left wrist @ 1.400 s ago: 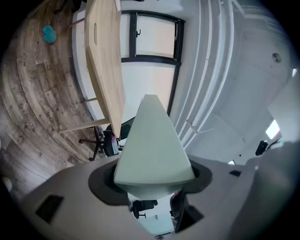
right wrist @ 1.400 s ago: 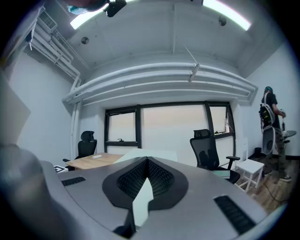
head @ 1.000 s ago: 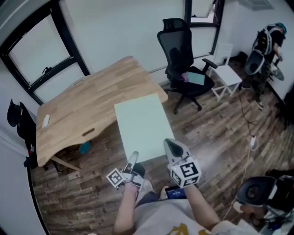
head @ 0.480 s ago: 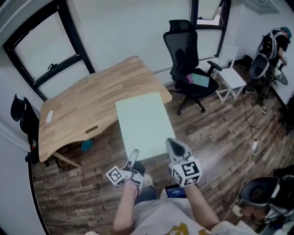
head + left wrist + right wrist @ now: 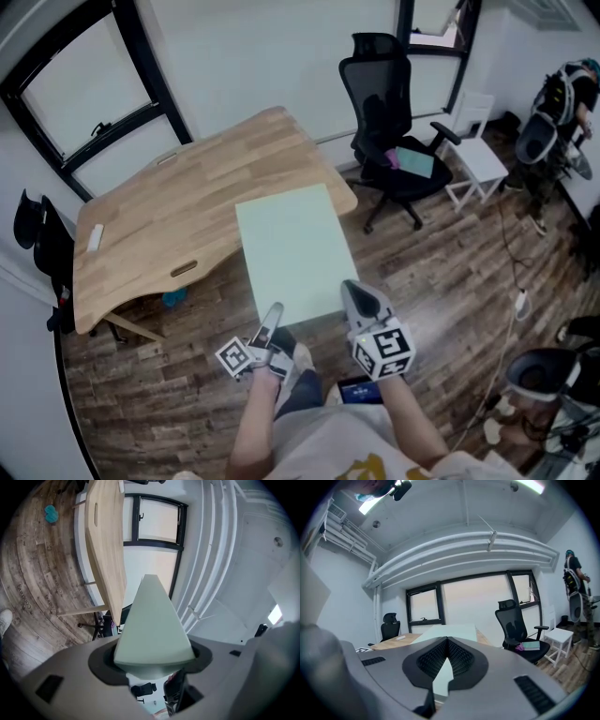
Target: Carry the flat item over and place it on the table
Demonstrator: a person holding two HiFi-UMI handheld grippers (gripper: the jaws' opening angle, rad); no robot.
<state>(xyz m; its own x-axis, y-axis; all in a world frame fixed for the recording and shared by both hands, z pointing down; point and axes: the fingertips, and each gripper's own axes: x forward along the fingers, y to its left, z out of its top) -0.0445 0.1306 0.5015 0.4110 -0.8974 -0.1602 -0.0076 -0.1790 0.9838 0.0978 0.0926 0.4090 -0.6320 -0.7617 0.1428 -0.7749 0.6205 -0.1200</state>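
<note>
A pale green flat board (image 5: 295,248) hangs level in front of me, held at its near edge by both grippers. My left gripper (image 5: 273,317) clamps the near left corner; in the left gripper view the board (image 5: 152,620) runs out from between that gripper's (image 5: 154,660) jaws. My right gripper (image 5: 355,293) is shut on the near right corner; in the right gripper view its (image 5: 446,642) jaws pinch the board (image 5: 457,631) edge-on. The board's far end overlaps the near corner of the wooden table (image 5: 178,216).
A black office chair (image 5: 389,103) stands right of the table, a white stool (image 5: 475,161) beyond it. A person (image 5: 555,94) stands at the far right. On the table's left end lies a small white item (image 5: 94,237). A teal object (image 5: 172,298) lies underneath.
Both grippers keep hold of the board. The table and the chair have drifted slightly right in the head view, and the board's far end reaches a little further over the table's corner.
</note>
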